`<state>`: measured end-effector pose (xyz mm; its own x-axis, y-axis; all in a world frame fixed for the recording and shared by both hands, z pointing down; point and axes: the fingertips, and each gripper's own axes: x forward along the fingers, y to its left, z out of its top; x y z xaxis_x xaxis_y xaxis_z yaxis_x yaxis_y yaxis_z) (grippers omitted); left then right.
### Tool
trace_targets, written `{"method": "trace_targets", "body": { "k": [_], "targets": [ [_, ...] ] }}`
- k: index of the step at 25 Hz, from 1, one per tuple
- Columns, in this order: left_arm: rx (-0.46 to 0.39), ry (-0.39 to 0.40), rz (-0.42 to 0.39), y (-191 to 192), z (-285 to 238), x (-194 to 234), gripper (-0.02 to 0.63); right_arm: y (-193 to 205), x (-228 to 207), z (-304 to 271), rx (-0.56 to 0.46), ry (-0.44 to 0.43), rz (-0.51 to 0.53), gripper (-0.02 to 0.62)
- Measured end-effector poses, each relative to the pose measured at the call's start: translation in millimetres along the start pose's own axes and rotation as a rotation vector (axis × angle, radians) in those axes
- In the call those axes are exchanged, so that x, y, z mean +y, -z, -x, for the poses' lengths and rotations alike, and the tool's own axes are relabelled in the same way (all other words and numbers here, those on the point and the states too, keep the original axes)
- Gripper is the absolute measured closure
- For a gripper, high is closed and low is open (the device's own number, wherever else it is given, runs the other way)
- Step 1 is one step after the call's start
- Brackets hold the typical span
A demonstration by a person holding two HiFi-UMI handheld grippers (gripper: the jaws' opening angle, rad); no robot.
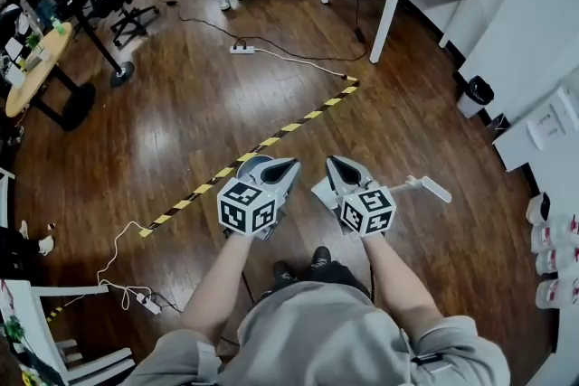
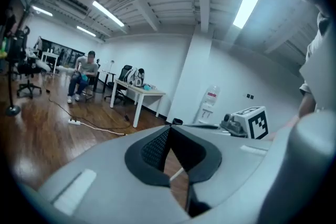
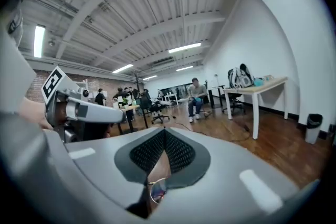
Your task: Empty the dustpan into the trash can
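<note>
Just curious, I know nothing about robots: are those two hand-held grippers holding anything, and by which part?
Nothing is held. The left hand-held gripper and the right hand-held gripper both have their jaws shut together with nothing between them.

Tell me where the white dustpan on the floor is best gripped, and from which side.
Grip the dustpan by its long handle, which sticks out past the right tool and lies flat on the wood floor. Come down from above, jaws across its narrow width. That is probably the surest hold: the rest is wide, flat and partly hidden behind that tool.
</note>
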<state>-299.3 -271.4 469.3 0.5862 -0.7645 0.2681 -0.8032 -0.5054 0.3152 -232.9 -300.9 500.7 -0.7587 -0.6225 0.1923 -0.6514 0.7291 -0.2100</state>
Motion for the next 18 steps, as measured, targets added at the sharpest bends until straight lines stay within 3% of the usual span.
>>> {"method": "trace_targets", "body": {
  "k": [7, 13, 18],
  "targets": [
    [-0.147, -0.143, -0.061, -49, 67, 27, 0.601, -90, 74, -38, -0.125, -0.175, 0.086, 0.588],
    [-0.222, -0.225, 0.011, -59, 114, 31, 0.601, -103, 118, -45, -0.082, -0.321, 0.103, 0.588],
    [-0.241, -0.277, 0.004, -62, 129, 36, 0.601, -113, 132, -43, -0.079, -0.399, 0.127, 0.588]
  ]
}}
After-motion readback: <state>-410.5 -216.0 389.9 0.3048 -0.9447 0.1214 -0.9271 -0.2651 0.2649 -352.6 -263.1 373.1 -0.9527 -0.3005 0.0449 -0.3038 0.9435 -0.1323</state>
